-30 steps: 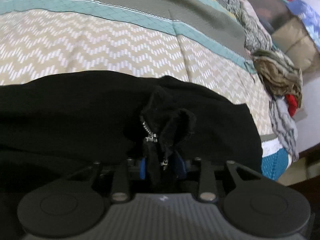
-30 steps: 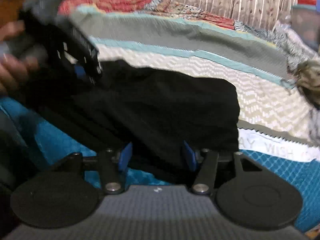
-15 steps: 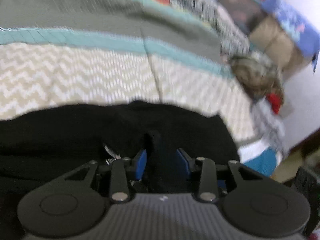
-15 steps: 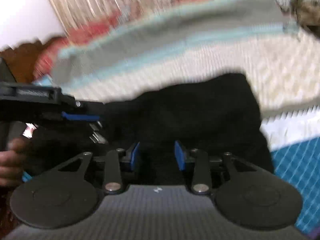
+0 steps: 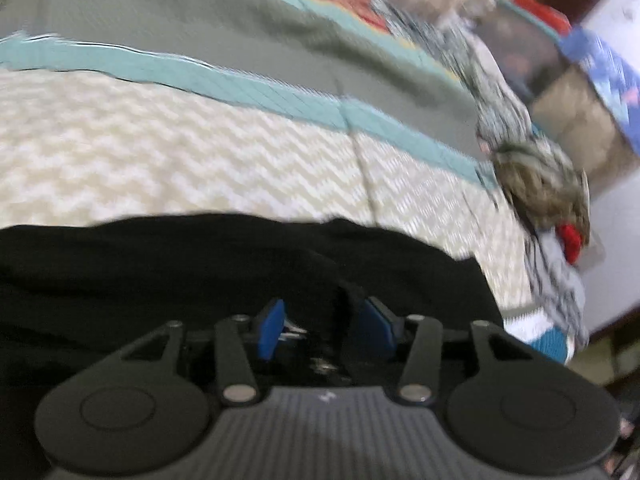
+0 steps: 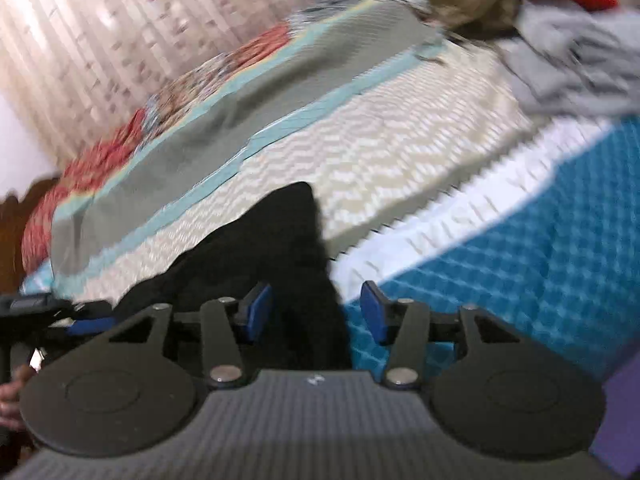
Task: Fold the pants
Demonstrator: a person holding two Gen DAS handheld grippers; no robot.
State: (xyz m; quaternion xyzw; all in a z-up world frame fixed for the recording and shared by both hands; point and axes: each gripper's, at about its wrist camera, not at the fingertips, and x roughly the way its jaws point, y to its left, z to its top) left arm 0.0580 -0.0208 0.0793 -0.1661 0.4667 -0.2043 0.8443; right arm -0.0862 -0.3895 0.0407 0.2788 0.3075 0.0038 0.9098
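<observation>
1. The black pants (image 5: 208, 272) lie in a soft, matte heap on the bed, on the quilted bedspread (image 5: 180, 148) with its cream chevron weave and teal and grey bands.
2. The left gripper (image 5: 326, 326) has just been opening; its blue pads (image 5: 271, 328) stand apart with a fold of black cloth loose between them.
3. The right gripper (image 6: 316, 312) has likewise just been opening, its jaws parted over the pants' edge, where black cloth meets the blue diamond-patterned blanket (image 6: 520, 264).
4. Crumpled clothes (image 5: 540, 184) pile at the bed's far edge.
</observation>
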